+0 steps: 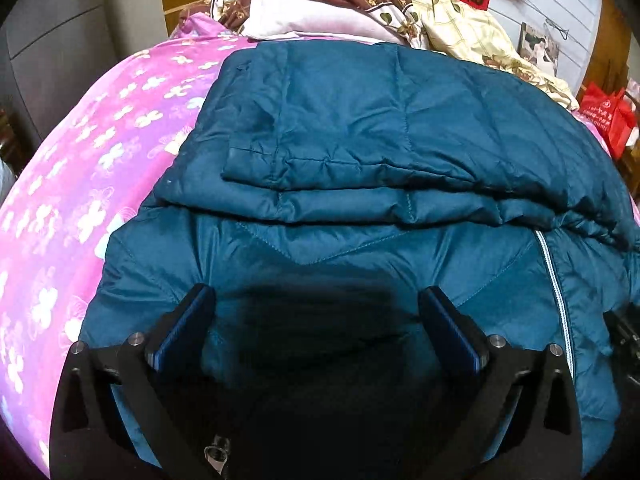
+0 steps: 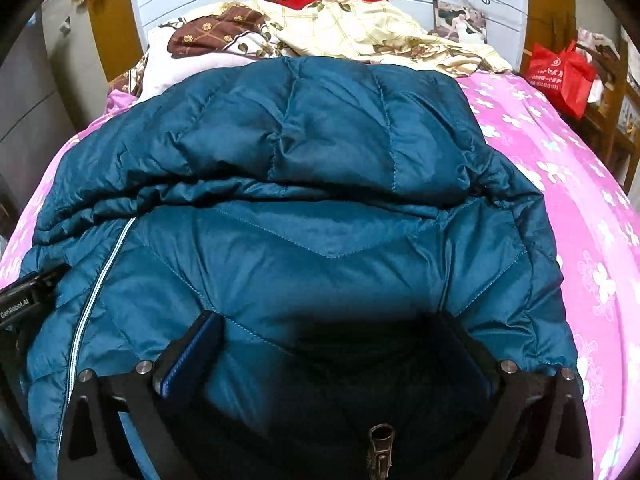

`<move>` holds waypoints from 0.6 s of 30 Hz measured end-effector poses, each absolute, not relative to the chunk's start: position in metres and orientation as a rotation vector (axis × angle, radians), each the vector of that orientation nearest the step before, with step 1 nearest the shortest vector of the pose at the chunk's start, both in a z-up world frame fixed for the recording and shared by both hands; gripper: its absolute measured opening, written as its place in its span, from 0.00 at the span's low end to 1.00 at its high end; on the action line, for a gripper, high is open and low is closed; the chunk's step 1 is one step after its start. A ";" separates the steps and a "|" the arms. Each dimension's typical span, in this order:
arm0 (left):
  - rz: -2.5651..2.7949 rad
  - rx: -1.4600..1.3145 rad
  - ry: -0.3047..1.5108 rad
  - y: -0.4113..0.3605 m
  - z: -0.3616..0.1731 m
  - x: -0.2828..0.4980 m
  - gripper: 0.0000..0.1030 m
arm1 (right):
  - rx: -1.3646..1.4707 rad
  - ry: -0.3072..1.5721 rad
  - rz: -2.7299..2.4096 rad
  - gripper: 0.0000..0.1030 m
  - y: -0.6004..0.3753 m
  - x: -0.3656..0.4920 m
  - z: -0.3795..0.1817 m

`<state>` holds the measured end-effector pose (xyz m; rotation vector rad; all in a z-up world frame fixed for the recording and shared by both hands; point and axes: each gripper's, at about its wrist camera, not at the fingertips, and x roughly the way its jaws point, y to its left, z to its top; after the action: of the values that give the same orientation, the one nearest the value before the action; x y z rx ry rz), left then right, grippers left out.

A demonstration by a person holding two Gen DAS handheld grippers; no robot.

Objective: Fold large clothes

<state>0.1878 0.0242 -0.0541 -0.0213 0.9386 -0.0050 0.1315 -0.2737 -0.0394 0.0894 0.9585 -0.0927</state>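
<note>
The teal padded jacket [image 1: 360,128] lay spread on the bed, over a pink flowered bedsheet [image 1: 80,184], with its far part already doubled back toward the near part so that a thick folded edge ran across the middle. Rumpled quilts and pillows [image 2: 360,32] sat at the head of the bed, clear of the garment.

The left tool [image 1: 316,320] hung over the near left half of the jacket with its jaws spread as wide as they go and nothing between the pads. The right tool [image 2: 332,344] stood the same way over the near right half, wide open and empty; its right finger was lost in shadow, so whether that tip brushed the cloth was hard to say. A white-edged zip line [image 1: 554,280] ran between the two tools.

The step in hand appeared to be taking hold of the near part for the next fold. To do it well, each tool should probably bite the near edge at matching points either side of the zip, gathering both padded layers rather than only the slick shell. Lifting both sides together and level would likely keep the earlier fold from sliding open. Puffy filling tends to spring back, so pressing the fold down afterwards seemed wise.
</note>
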 end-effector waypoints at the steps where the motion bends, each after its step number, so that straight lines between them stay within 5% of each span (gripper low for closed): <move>1: -0.004 -0.020 0.939 0.023 -0.053 0.187 1.00 | 0.087 0.959 -0.094 1.00 -0.273 0.131 -0.039; 18: -0.005 -0.021 0.940 0.024 -0.053 0.187 1.00 | 0.075 0.968 -0.103 1.00 -0.271 0.136 -0.040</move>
<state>0.1871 0.0237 -0.0533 -0.0214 0.9396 -0.0045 0.1360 -0.2713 -0.0401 0.0747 0.9682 -0.1029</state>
